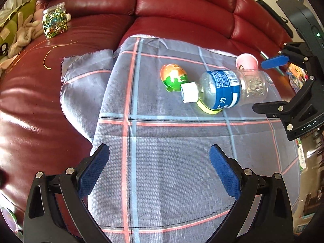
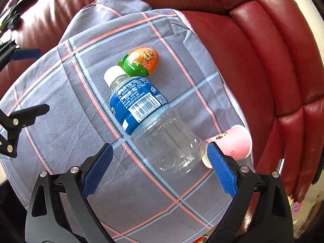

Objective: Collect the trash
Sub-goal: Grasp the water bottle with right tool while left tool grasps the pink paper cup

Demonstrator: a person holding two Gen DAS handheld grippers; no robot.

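A clear plastic bottle [image 1: 224, 89] with a blue label and white cap lies on a grey plaid cloth [image 1: 162, 162] spread over the red sofa seat. Its base end sits between the fingers of my right gripper [image 2: 160, 147], which is open and wider than the bottle [image 2: 145, 111]. An orange and green egg-shaped capsule [image 1: 174, 78] rests by the cap. A pink paper cup [image 2: 232, 141] lies on its side beside the right pad. A yellow-green ring [image 1: 208, 109] peeks out under the bottle. My left gripper [image 1: 160, 149] hovers open over bare cloth nearer me.
A clear jar of colourful bits [image 1: 54, 21] and a beige plush toy [image 1: 22, 34] sit on the left sofa seat, with a thin yellow thread [image 1: 48, 54] nearby. The red backrest [image 1: 182, 4] rises behind the cloth. Clutter lies past the sofa's right edge [image 1: 295, 75].
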